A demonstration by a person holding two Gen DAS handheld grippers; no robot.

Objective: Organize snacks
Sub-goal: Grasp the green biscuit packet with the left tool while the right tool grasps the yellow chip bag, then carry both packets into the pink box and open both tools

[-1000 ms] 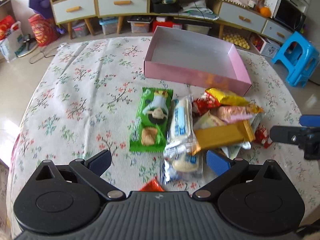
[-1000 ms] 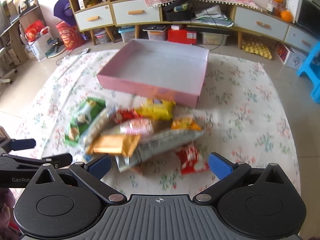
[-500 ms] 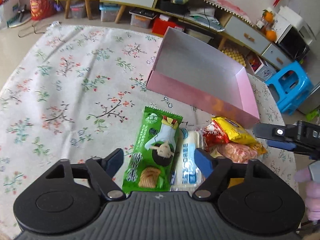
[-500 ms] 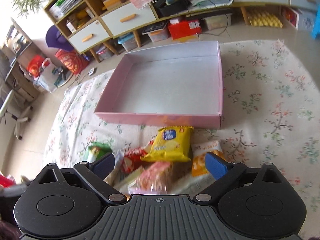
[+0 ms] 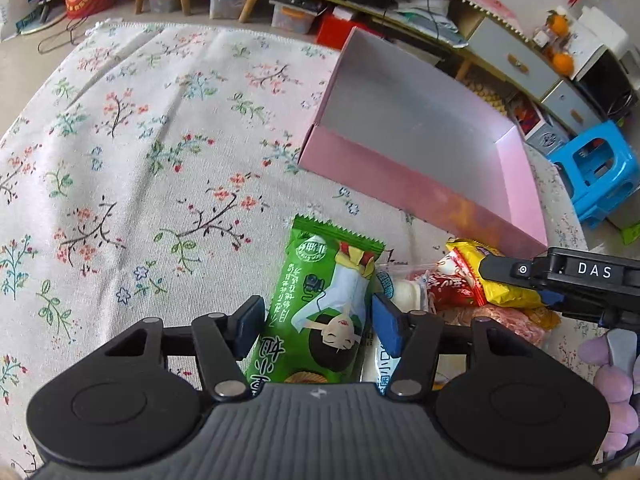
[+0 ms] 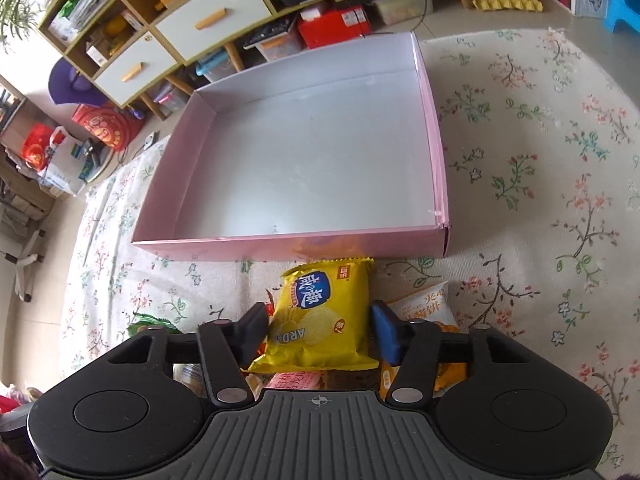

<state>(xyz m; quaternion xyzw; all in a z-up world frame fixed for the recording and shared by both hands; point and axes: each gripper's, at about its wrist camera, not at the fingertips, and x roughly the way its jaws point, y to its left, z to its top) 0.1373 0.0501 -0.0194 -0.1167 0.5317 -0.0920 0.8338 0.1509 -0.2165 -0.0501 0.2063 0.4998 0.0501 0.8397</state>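
A green snack packet (image 5: 328, 296) lies flat on the flowered tablecloth (image 5: 160, 160). My left gripper (image 5: 316, 326) straddles it, jaws closing, pads level with its long edges; the wrapper shows no squeeze. A yellow chips packet (image 6: 320, 308) lies on top of the snack pile, just in front of the empty pink box (image 6: 280, 246). My right gripper (image 6: 318, 330) straddles that packet, jaws also closing, pads beside its edges. In the left wrist view the right gripper (image 5: 532, 286) reaches in from the right over the yellow packet (image 5: 504, 292).
The pile also holds a white packet (image 5: 404, 294), a red one (image 5: 452, 292), an orange one (image 6: 428, 304) and a pink one (image 6: 296, 380). A purple-gloved hand (image 5: 616, 380) holds the right gripper. Beyond the table stand a blue stool (image 5: 596, 168) and low cabinets (image 6: 200, 24).
Both grippers came down and forward onto the pile and their jaws narrowed from wide open. The left now brackets the green packet, the right the yellow one.
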